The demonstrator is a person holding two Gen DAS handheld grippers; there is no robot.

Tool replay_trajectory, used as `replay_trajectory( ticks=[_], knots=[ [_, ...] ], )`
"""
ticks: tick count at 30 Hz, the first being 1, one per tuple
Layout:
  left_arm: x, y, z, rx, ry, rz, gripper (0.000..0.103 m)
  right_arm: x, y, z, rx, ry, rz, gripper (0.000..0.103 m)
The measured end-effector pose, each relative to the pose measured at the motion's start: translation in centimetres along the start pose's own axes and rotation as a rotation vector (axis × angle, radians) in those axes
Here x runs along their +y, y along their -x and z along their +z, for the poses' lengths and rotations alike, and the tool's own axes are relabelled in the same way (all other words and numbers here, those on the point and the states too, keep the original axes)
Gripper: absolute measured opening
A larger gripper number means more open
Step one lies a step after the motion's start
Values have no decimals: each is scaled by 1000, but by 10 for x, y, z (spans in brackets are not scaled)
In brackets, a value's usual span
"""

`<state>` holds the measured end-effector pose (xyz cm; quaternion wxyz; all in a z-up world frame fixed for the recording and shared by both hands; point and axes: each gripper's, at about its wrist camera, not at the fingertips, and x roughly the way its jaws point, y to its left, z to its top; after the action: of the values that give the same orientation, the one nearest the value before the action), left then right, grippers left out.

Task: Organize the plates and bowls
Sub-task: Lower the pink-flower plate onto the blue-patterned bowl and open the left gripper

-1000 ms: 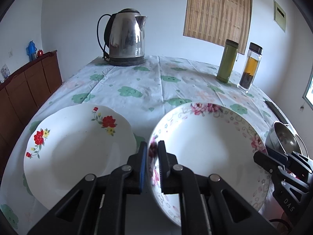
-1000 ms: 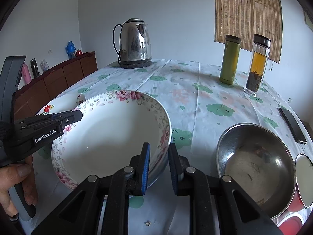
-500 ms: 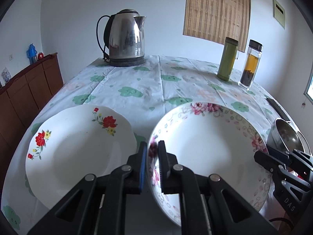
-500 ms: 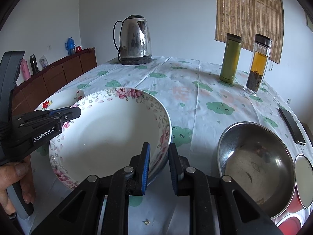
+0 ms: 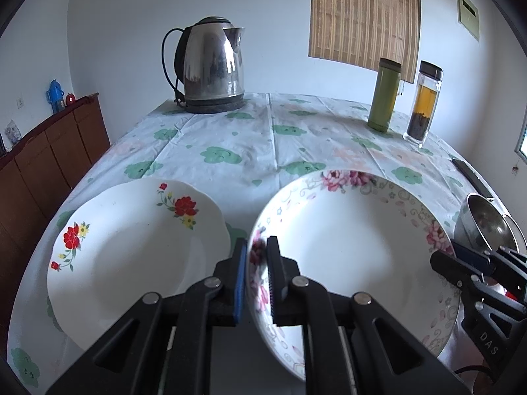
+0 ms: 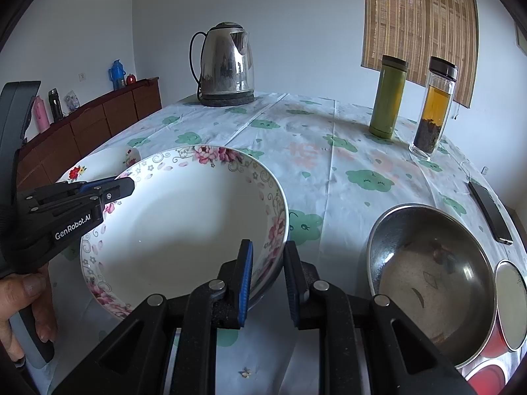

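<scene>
Both grippers pinch the pink-flowered bowl (image 6: pixel 184 230) near the table's front edge — left gripper (image 5: pixel 256 275) tight on one rim, right gripper (image 6: pixel 267 271) on the other. Next, I think, lift it level onto the red-flowered plate (image 5: pixel 131 256) beside it.

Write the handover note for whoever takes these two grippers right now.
Left gripper: fingers shut on the left rim of the pink-flowered bowl.
Right gripper: fingers clamped on the same bowl's right rim.
The bowl is held between both grippers, tilted, over the tablecloth.
The red-flowered plate lies flat just left of the bowl. The steel bowl sits to the right, beside a smaller dish at the table edge.
Done: both grips are on the bowl.
Left: set the bowl down where it belongs; nothing is stacked yet.
</scene>
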<state>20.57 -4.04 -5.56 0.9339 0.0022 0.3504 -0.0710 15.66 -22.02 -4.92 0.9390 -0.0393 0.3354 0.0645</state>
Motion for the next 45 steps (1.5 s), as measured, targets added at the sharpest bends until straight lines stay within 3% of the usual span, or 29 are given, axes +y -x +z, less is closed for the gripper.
replay_trajectory(
  ticks=[45],
  knots=[
    [-3, 3, 1, -2, -21, 7, 9, 3, -3, 0, 23, 10, -16, 21]
  ],
)
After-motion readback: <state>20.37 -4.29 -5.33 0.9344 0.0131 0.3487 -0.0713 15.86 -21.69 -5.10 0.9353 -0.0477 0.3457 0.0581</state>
